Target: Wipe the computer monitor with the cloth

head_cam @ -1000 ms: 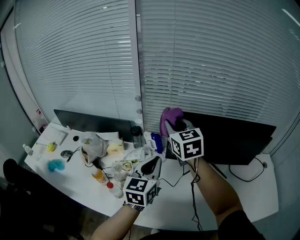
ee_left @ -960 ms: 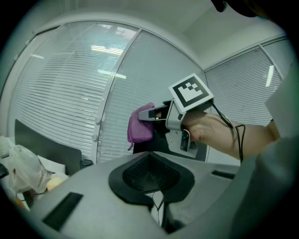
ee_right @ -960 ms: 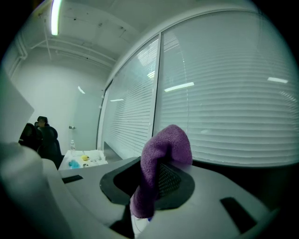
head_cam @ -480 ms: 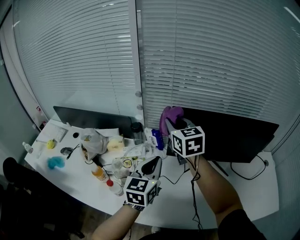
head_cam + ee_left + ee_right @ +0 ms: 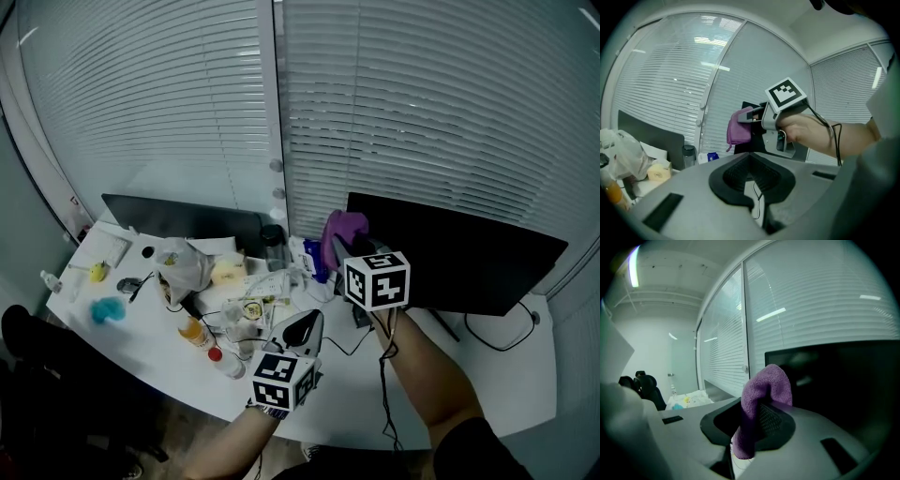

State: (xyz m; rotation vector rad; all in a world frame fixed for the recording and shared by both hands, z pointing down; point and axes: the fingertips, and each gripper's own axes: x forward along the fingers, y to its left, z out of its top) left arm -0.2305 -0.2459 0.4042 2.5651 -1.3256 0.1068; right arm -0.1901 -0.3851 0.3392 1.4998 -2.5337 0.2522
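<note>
A fuzzy purple microfibre cloth [image 5: 343, 228] sits clamped in the right tool [image 5: 339, 248] by the glossy flat black monitor's [image 5: 459, 262] upper-left corner. The left tool [image 5: 302, 328], below the monitor, is clenched and empty.

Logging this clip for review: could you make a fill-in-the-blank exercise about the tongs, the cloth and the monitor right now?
The right tongs are shut on a ____ cloth. The left tongs are shut and hold ____. In the head view, the cloth is by the ____ edge of the right-hand monitor.
Missing words: purple; nothing; left.
</note>
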